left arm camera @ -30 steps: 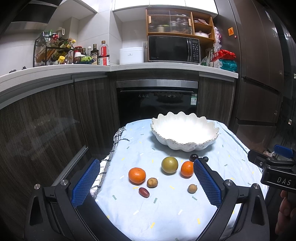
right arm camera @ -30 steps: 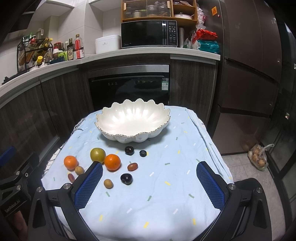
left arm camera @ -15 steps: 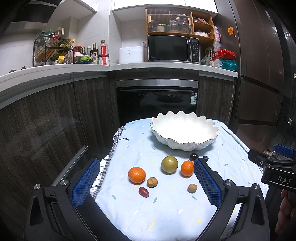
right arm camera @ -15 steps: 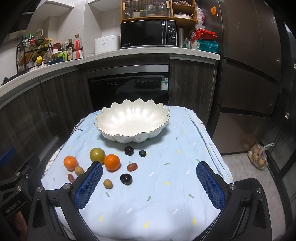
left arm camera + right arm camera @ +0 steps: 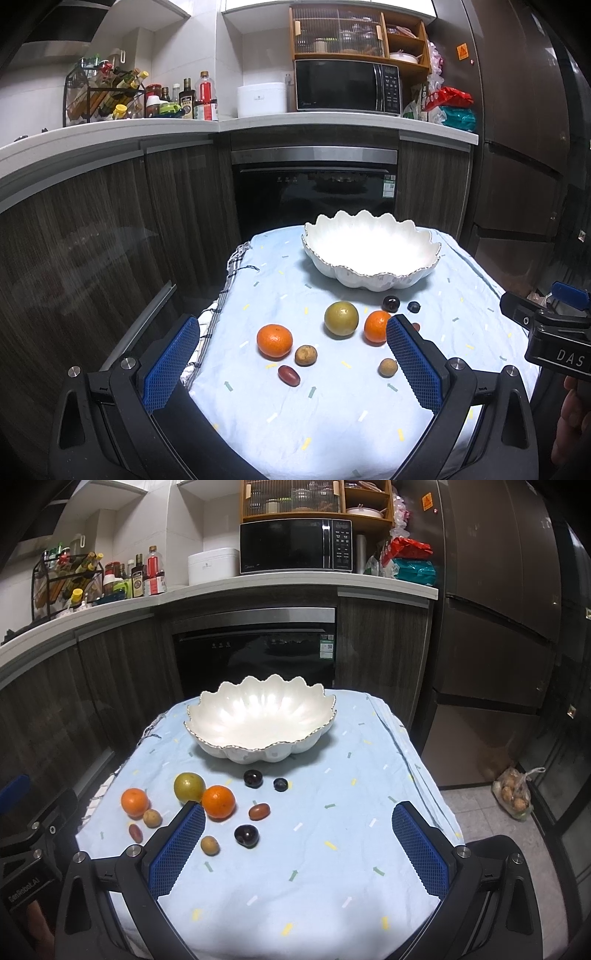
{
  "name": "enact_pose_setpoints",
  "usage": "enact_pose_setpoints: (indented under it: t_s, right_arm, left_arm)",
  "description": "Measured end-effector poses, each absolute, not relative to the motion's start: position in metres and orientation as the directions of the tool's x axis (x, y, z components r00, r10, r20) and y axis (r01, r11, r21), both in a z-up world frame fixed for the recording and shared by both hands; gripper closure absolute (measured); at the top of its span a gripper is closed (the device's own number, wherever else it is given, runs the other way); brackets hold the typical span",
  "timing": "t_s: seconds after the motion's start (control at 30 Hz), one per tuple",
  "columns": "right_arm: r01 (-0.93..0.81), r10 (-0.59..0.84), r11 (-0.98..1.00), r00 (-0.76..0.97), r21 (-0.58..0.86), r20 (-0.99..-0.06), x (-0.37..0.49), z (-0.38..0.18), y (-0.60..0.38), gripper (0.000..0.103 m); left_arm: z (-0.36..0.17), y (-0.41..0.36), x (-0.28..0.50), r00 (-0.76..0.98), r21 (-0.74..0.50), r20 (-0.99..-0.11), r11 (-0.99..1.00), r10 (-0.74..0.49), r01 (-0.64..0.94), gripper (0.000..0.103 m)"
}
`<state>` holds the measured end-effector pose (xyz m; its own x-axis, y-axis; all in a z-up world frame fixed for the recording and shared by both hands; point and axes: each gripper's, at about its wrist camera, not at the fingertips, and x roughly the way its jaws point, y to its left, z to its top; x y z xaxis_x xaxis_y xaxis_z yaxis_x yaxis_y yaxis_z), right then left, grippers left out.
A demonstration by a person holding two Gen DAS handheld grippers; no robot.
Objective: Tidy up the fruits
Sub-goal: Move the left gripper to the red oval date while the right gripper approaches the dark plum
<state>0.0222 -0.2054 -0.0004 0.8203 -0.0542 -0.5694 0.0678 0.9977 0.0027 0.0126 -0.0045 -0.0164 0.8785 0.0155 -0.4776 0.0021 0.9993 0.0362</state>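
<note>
A white scalloped bowl (image 5: 371, 249) (image 5: 258, 720) stands empty at the far side of the blue-clothed table (image 5: 332, 849). In front of it lie two oranges (image 5: 274, 340) (image 5: 376, 326), a green round fruit (image 5: 341, 318) (image 5: 189, 787), small brown fruits (image 5: 306, 355) (image 5: 387, 367), a red date (image 5: 288, 375), another red date (image 5: 259, 811) and dark plums (image 5: 246, 836) (image 5: 253, 778). My left gripper (image 5: 291, 363) is open, held above the near left fruits. My right gripper (image 5: 299, 845) is open too, over the cloth right of the fruits. Both are empty.
Dark cabinets and an oven (image 5: 314, 192) stand behind the table, with a counter carrying bottles (image 5: 199, 98) and a microwave (image 5: 347, 86). A tall fridge (image 5: 498, 627) is at the right. A bag of produce (image 5: 515, 799) lies on the floor.
Both grippers have shifted only slightly; the fruits and bowl have stayed in place.
</note>
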Motion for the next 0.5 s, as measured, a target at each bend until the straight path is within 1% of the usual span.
enact_pose_setpoints:
  t_s: [0.2, 0.37, 0.5]
  right_arm:
    - [0.058, -0.044, 0.998, 0.806, 0.006, -0.590, 0.024, -0.006, -0.203, 0.000]
    - [0.041, -0.029, 0.999, 0.810, 0.008, -0.586, 0.028, -0.006, -0.200, 0.000]
    - [0.029, -0.018, 1.000, 0.804, 0.009, -0.595, 0.034, -0.010, -0.197, 0.000]
  left_arm:
    - [-0.023, -0.005, 0.018, 0.845, 0.059, -0.533, 0.998, 0.043, -0.013, 0.000]
    - [-0.024, -0.005, 0.019, 0.839, 0.058, -0.542, 0.998, 0.040, -0.010, 0.000]
    - [-0.027, -0.003, 0.025, 0.823, 0.051, -0.567, 0.999, 0.042, -0.015, 0.000]
